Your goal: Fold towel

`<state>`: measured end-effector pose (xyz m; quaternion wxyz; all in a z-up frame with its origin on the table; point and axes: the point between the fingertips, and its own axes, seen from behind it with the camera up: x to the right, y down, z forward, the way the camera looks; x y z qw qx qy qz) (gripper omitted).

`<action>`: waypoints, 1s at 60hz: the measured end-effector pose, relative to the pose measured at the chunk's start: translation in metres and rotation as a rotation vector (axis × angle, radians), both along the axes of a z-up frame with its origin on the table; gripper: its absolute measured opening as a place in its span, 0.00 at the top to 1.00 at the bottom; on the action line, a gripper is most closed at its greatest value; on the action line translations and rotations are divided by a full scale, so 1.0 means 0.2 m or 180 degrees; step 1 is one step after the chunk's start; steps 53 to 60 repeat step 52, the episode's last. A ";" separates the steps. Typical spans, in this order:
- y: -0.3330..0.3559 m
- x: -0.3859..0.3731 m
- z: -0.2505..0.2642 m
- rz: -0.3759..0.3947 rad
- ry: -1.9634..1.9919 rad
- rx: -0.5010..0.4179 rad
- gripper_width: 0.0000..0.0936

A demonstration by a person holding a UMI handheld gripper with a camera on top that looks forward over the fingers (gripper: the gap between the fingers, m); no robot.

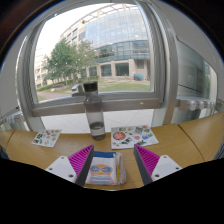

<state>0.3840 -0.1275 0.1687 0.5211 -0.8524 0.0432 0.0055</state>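
Gripper view: at the bottom centre of the frame the tongs stand open, their two fingers spread apart with a magenta pad on the inner face of the left one and a matching pad on the right. Each finger has a pale, blocky outer shell. Between the fingers, with a gap at either side, lies a small stack of flat printed items, booklet-like, with blue and white covers and squared corners; it rests on the tabletop rather than being pinched.

The tabletop is smooth light-brown wood with a plain matte surface, curving away at both sides. Just beyond the tongs, in the middle of the frame, a clear plastic bottle with a dark cap and a dark band near its base stands upright near the far edge. To its right lies a flat white sheet with colourful round stickers. At the middle left lies a smaller printed card or leaflet, slightly askew.

Behind the tabletop a large window with a pale frame fills the upper half. Through the glass, a multi-storey glass-fronted building shows at upper centre, with green trees at upper left.

No towel can be made out anywhere in the frame.
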 end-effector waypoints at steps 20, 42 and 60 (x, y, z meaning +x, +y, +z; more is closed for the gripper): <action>-0.31 -0.67 0.19 0.0168 -0.0035 0.0284 0.11; -0.65 -1.06 0.14 0.0212 -0.0173 0.0228 0.10; -0.72 -1.11 0.12 0.0173 -0.0157 0.0221 0.10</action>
